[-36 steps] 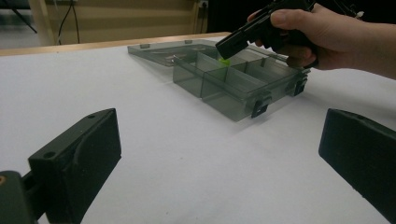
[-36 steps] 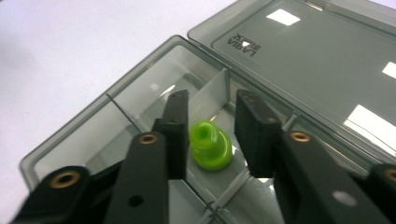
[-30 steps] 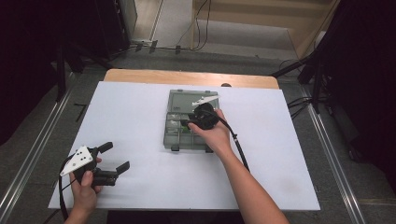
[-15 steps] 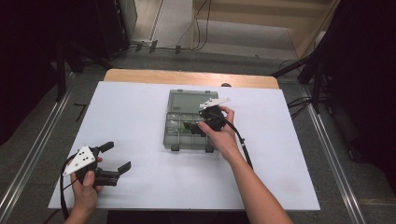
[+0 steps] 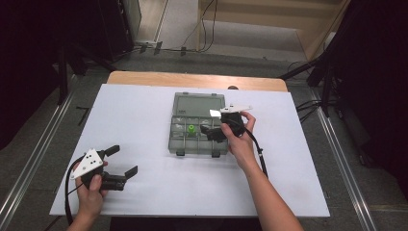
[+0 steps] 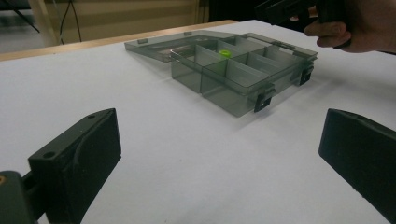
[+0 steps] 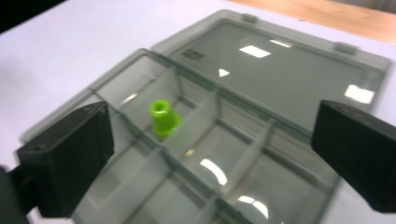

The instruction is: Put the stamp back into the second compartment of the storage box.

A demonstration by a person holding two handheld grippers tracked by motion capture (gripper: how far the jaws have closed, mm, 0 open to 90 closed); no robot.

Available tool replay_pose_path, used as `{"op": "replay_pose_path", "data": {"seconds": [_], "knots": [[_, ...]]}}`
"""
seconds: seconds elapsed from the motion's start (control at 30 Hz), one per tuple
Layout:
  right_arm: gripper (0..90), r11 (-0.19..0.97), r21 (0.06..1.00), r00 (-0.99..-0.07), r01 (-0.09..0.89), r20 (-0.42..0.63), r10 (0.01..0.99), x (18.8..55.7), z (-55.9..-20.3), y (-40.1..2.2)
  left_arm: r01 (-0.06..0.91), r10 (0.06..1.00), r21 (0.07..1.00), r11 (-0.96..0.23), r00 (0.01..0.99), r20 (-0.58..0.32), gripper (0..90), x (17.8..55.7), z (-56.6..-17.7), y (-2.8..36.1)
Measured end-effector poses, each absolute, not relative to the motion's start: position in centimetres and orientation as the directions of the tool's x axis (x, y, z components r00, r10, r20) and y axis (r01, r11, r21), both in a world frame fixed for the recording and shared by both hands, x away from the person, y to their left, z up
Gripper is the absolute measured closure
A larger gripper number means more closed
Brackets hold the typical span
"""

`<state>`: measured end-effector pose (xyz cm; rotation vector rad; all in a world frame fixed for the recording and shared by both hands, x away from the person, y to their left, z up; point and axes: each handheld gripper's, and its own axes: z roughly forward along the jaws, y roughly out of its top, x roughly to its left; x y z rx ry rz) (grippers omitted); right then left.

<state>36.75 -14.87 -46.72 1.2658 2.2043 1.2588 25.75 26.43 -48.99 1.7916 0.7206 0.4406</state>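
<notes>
A clear grey compartment box point(image 5: 172, 140) lies mid-table with its lid point(image 5: 199, 104) folded open behind it. A small green plastic piece point(image 5: 191, 129) stands in one of its middle compartments. My right gripper point(image 5: 211, 132) hovers at the box's right side; its jaws have just been opening and now stand wide, with nothing gripped. In the right gripper view the green piece point(image 7: 163, 118) sits below and beyond the gripper point(image 7: 210, 156), apart from both pads. My left gripper point(image 5: 122, 160) rests open at the table's near left, facing the box point(image 6: 219, 88) from a distance.
White sheet point(image 5: 144, 106) covers the table, with a strip of wood point(image 5: 192, 79) at the far edge. In the left gripper view the other hand point(image 6: 341, 32) shows above the box's far side. Dark stands and cables surround the table.
My right gripper has drawn back to the right from over the box with its jaws opened. The green piece now shows in a compartment. The left hand has stayed put.
</notes>
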Motion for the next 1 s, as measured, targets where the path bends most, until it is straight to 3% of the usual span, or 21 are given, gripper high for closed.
{"op": "replay_pose_path", "data": {"seconds": [1.0], "knots": [[0.0, 0.205, 0.830, -0.560, 0.518, 0.148, 0.815, 34.5, -46.5, -19.8, 0.311, 0.592, 0.915, -0.257, 0.799, -0.106, 0.0, 29.0, -48.1, 21.5]]}}
